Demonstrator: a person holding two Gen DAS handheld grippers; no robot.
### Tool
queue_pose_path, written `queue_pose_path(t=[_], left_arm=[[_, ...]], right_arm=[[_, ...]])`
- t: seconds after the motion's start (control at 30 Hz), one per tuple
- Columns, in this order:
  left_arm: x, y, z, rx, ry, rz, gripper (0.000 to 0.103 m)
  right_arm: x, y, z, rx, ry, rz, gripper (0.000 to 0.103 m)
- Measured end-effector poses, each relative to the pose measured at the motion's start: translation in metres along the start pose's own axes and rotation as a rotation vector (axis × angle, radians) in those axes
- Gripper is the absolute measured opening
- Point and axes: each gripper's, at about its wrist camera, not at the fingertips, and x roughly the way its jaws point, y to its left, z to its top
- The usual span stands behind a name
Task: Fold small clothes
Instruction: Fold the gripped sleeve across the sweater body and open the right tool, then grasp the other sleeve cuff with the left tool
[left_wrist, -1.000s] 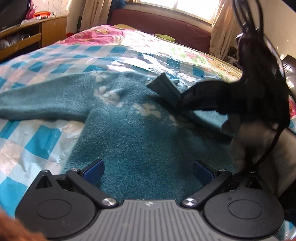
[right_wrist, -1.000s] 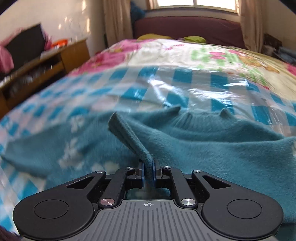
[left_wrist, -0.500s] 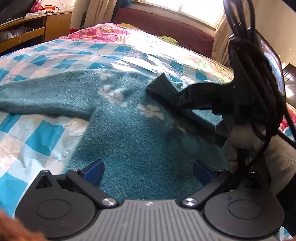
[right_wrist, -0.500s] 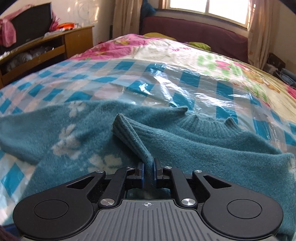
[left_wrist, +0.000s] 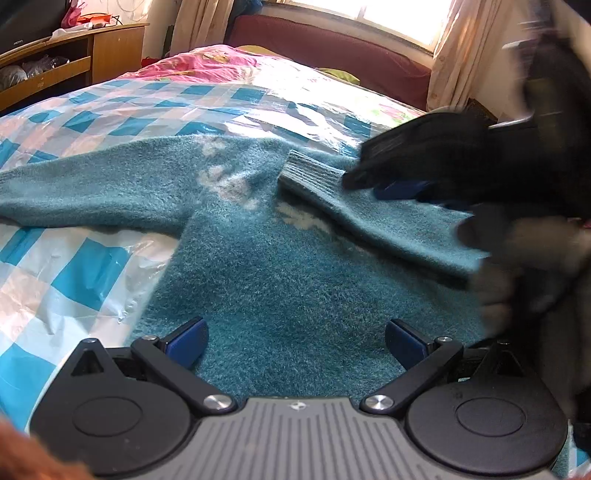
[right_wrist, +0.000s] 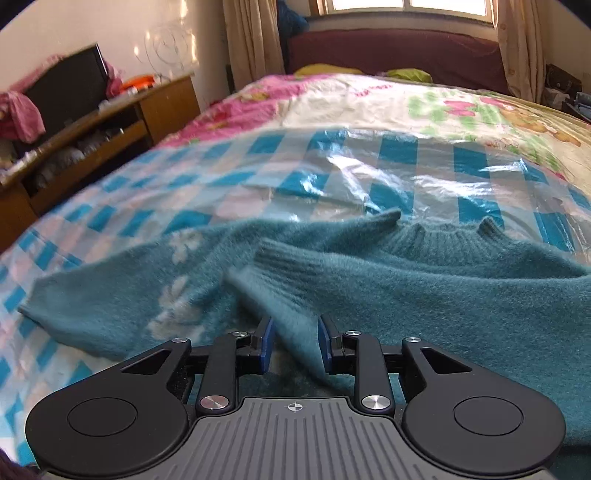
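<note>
Teal sweater (left_wrist: 280, 258) spread flat on bed, over blue-and-white checked plastic sheet (left_wrist: 85, 273). White flower patches on chest. Right sleeve (right_wrist: 295, 291) folded across body, ribbed cuff lying near collar (right_wrist: 439, 236). Right tongs (right_wrist: 294, 345) part-open, blue pads either side of sleeve, gap visible, not clamping. Left tongs (left_wrist: 295, 338) spread wide, low over sweater hem, holding nothing. Other sleeve (left_wrist: 85, 192) stretched out sideways over sheet. Wooden shelf unit (right_wrist: 110, 122) beside bed.
</note>
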Motion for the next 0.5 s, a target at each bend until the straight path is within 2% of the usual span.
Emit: queue_pose_path(t=[0.07,0.17,0.33,0.43,0.5], left_arm=[[0.001,-0.001,0.000,0.006,0.000,0.006,0.103],[0.002,-0.003,-0.001,0.012,-0.003,0.012,0.103],[0.004,-0.008,-0.002,0.034,-0.013,0.024,0.103],[0.006,-0.012,-0.004,0.056,-0.018,0.036,0.103],[0.007,-0.015,-0.002,0.062,-0.014,0.036,0.103]], right_arm=[[-0.019,-0.010,0.001,0.019,-0.039,0.008,0.033],[-0.047,-0.036,-0.001,0.052,-0.084,-0.036,0.033],[-0.082,-0.104,-0.020,0.169,-0.126,-0.223,0.033],[-0.084,-0.148,-0.040,0.264,-0.093,-0.349,0.033],[-0.075,-0.173,-0.054,0.315,-0.021,-0.412,0.030]])
